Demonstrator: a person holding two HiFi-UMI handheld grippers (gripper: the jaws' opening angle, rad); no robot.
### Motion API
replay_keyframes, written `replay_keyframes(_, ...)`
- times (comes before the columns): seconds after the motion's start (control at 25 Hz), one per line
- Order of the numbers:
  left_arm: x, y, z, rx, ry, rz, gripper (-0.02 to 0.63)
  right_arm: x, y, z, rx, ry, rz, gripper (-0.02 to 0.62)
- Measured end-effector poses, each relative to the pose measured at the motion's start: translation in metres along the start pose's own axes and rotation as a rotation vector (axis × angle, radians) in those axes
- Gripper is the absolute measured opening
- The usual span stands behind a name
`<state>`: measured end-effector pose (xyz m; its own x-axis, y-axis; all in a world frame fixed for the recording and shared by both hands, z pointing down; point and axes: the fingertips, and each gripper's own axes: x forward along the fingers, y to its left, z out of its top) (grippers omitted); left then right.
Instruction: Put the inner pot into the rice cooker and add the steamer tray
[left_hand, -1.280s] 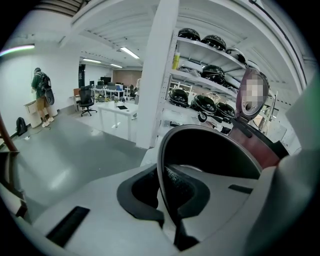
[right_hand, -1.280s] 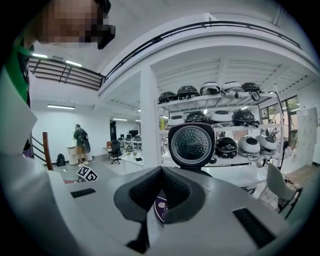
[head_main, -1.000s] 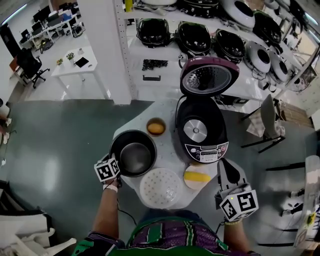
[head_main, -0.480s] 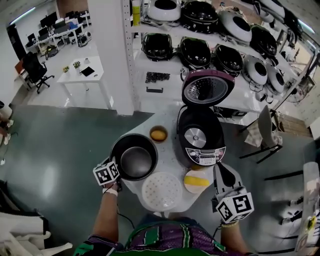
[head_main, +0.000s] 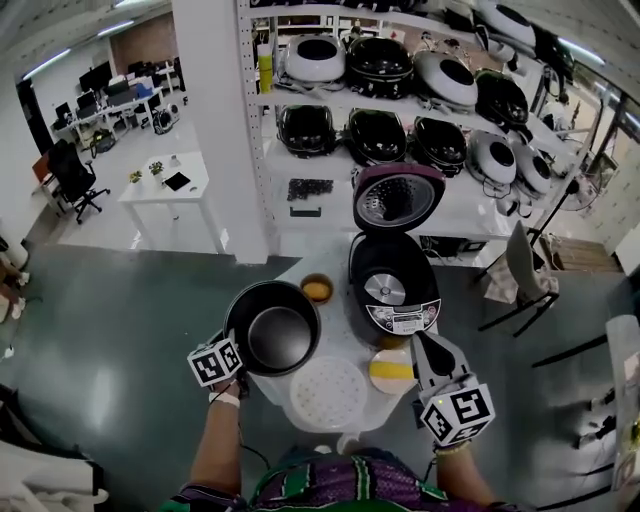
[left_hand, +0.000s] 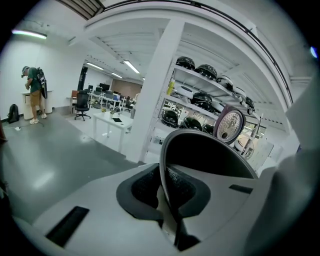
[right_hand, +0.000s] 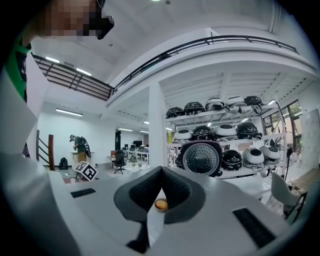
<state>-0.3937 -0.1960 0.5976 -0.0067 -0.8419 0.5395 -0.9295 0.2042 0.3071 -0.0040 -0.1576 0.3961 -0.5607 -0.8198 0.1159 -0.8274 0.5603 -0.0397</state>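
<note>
Behind a small white table (head_main: 338, 338) rise white shelves (head_main: 330, 165) stocked with cookers. On the table, the black rice cooker with a purple lid (head_main: 394, 295) stands open, and just left of it the left gripper (left_hand: 162, 194) is clamped on the rim of the dark round metal inner pot (head_main: 272, 328). The right gripper (head_main: 432, 350) has its jaws pressed together on nothing, near the white perforated steamer tray (head_main: 328, 392) lying on the table's near side.

A green-and-purple striped top (head_main: 340, 487) and a white wristband (head_main: 222, 398) are being worn. The pale grey left gripper (head_main: 238, 352) and right gripper (head_main: 424, 342) are each being topped by 1 black-and-white marker cube (head_main: 215, 362).
</note>
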Motion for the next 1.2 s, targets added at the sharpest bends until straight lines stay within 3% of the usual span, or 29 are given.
replay_keyframes(0.36, -0.046, -0.011, 0.033, -0.011, -0.076, -0.043, 0.032, -0.012, 0.015, 0.009, -0.040, 0.012, 0.013, 0.006)
replay_keyframes(0.68, -0.053, -0.059, 0.068, -0.024, -0.147, -0.086, 0.032, -0.008, -0.007, 0.019, -0.028, -0.008, 0.048, 0.006)
replay_keyframes(1.2, -0.002, -0.199, 0.103, -0.058, -0.142, -0.237, 0.034, -0.015, -0.115, 0.046, -0.032, -0.084, 0.005, 0.006)
